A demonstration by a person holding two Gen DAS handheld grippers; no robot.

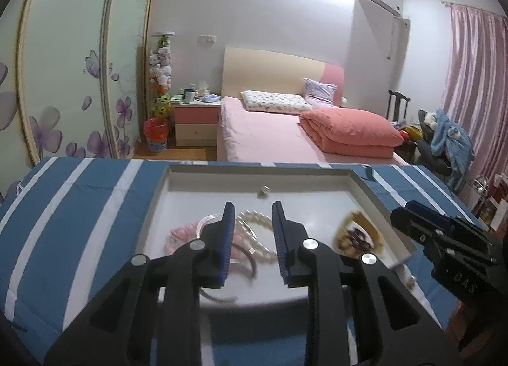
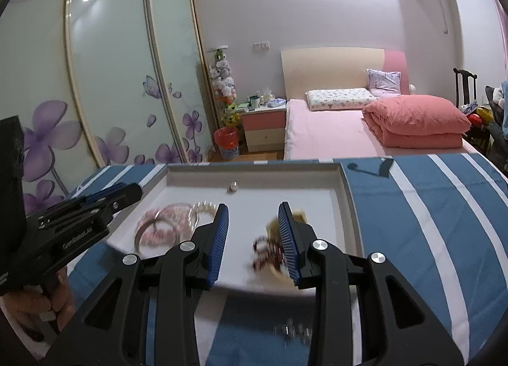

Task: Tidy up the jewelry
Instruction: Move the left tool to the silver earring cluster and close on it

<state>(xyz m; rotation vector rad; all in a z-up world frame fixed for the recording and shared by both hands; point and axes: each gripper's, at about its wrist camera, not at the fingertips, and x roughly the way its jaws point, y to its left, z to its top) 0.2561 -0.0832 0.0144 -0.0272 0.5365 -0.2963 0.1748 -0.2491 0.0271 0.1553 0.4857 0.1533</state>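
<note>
A shallow white tray (image 1: 317, 172) lies on a blue and white striped cloth (image 1: 79, 207). In it are a pearl strand (image 1: 257, 223), pink bands (image 1: 182, 232), a small ring-like piece (image 1: 263, 191) near the far wall, and a gold and dark beaded piece (image 1: 358, 236). My left gripper (image 1: 253, 205) hovers open over the pearls, nothing between its fingers. In the right wrist view my right gripper (image 2: 253, 205) stands open above the tray (image 2: 254, 170). The beaded piece (image 2: 266, 251) lies blurred beside its right finger, not clamped.
A blurred shiny piece (image 2: 292, 331) lies on the cloth in front of the tray. A hand (image 2: 47, 302) holds the left gripper's handle at the lower left. Beyond the table are a pink bed (image 1: 270, 134), a nightstand (image 1: 195, 121) and wardrobe doors (image 1: 63, 80).
</note>
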